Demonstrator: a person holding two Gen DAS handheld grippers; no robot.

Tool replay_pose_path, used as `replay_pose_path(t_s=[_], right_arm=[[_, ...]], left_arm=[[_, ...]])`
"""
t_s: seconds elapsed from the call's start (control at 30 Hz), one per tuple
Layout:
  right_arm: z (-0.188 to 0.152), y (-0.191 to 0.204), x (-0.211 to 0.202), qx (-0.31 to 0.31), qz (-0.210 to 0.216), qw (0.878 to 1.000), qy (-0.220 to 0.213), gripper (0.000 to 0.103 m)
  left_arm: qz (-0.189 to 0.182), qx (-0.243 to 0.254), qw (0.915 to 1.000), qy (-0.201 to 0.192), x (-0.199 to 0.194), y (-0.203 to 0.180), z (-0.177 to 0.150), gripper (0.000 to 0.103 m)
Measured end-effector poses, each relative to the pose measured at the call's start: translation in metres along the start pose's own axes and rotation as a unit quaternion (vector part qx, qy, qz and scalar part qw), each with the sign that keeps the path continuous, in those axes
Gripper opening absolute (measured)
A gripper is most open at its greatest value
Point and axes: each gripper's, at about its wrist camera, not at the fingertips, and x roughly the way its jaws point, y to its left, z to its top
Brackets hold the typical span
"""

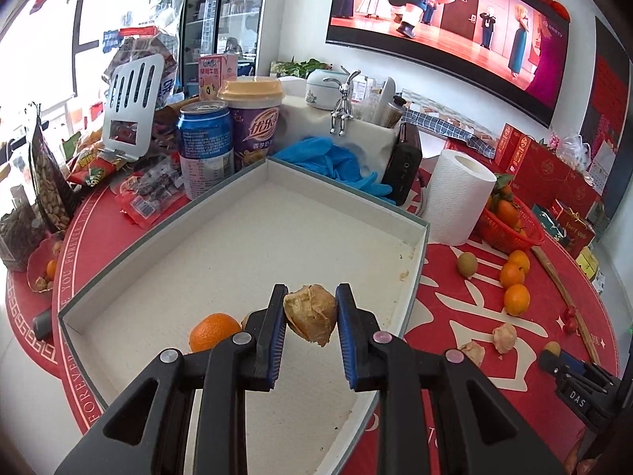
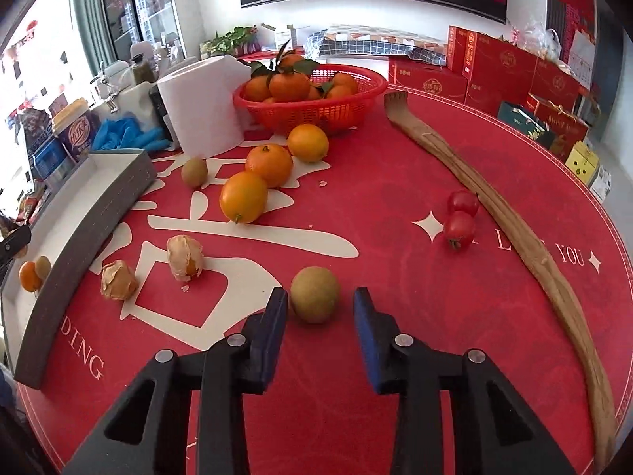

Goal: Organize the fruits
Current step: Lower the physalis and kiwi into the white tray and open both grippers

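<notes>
My left gripper [image 1: 311,297] is shut on a papery husked fruit [image 1: 312,314], held above the white box [image 1: 348,194]. An orange [image 1: 211,330] lies in the box below it. My right gripper [image 2: 320,295] is open low over the red mat, and a green-brown kiwi [image 2: 315,301] rests on the mat at its fingertips, close to the left pad and apart from the right one. Two husked fruits [image 2: 118,280] [image 2: 185,257], three oranges [image 2: 243,197], a small kiwi [image 2: 194,171] and two tomatoes [image 2: 459,229] lie loose on the mat.
A red basket [image 2: 316,113] of tangerines and a paper towel roll [image 2: 201,107] stand at the back. A long wooden back scratcher [image 2: 514,229] lies along the right. A can [image 1: 205,150], a cup [image 1: 253,122], blue gloves [image 1: 328,158] and snack packets crowd behind the box.
</notes>
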Motion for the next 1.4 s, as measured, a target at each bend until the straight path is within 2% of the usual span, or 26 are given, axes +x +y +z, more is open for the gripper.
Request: replay_pose_path(t_s=[0.03,0.13,0.27,0.37,0.5,0.7,0.77,0.8,0.83,0.87,0.9,0.93,0.97,1.0,1.1,1.17,1.27,1.3,1.4], right_arm=[[0.002,0.000,0.002,0.000,0.000,1.000,-0.001,0.028],[0.007,0.000,0.004,0.015,0.011,1.000,0.002,0.027],[0.016,0.026,-0.015,0.002,0.060,0.998,-0.005,0.027],[0.030,0.068,-0.029,-0.034,0.111,0.993,-0.010,0.027],[0.051,0.144,-0.027,-0.081,0.183,0.980,-0.003,0.027],[0.061,0.233,0.005,-0.125,0.229,0.965,0.035,0.027],[0.062,0.246,0.021,-0.136,0.239,0.960,0.058,0.027],[0.060,0.252,0.029,-0.141,0.244,0.957,0.071,0.027],[0.061,0.253,0.033,-0.142,0.237,0.958,0.072,0.027],[0.059,0.252,0.031,-0.144,0.227,0.961,0.070,0.027],[0.059,0.246,0.027,-0.142,0.223,0.962,0.064,0.028],[0.059,0.241,0.023,-0.139,0.222,0.963,0.059,0.042],[0.059,0.230,0.015,-0.131,0.210,0.968,0.044,0.084],[0.059,0.219,0.007,-0.122,0.197,0.972,0.027,0.103],[0.053,0.177,-0.023,-0.101,0.130,0.986,-0.040,0.102],[0.047,0.143,-0.033,-0.082,0.073,0.992,-0.059,0.102],[0.035,0.095,-0.033,-0.049,-0.006,0.998,-0.050,0.102],[0.028,0.077,-0.028,-0.040,-0.039,0.998,-0.039,0.102],[0.009,0.040,-0.009,-0.033,-0.086,0.996,-0.007,0.102]], left_arm=[[0.001,0.001,1.0000,0.001,0.001,0.000,0.000,0.027],[0.005,0.002,1.0000,0.004,0.002,0.001,-0.001,0.027],[0.011,-0.004,0.9999,0.006,0.005,0.007,0.001,0.027],[0.021,-0.016,0.9996,0.011,0.008,0.016,0.003,0.027],[0.048,-0.036,0.9980,0.021,0.013,0.036,0.002,0.027],[0.082,-0.077,0.9928,0.040,0.022,0.071,0.001,0.027],[0.077,-0.090,0.9915,0.055,0.030,0.078,0.000,0.033],[0.076,-0.090,0.9913,0.059,0.032,0.078,0.000,0.045],[0.082,-0.088,0.9906,0.065,0.034,0.077,-0.001,0.059],[0.087,-0.086,0.9904,0.065,0.034,0.076,-0.001,0.063],[0.089,-0.083,0.9909,0.058,0.032,0.075,-0.001,0.073],[0.088,-0.082,0.9915,0.048,0.029,0.074,0.000,0.083],[0.087,-0.083,0.9921,0.037,0.025,0.072,0.000,0.084],[0.083,-0.082,0.9927,0.030,0.022,0.070,0.001,0.084],[0.064,-0.074,0.9949,0.022,0.017,0.062,0.001,0.084],[0.038,-0.063,0.9971,0.015,0.011,0.051,0.000,0.084],[-0.029,-0.023,0.9993,-0.002,-0.007,0.021,-0.005,0.084],[-0.059,0.008,0.9982,-0.004,-0.014,0.003,-0.011,0.084],[-0.100,0.102,0.9896,0.017,-0.021,-0.050,-0.034,0.084]])
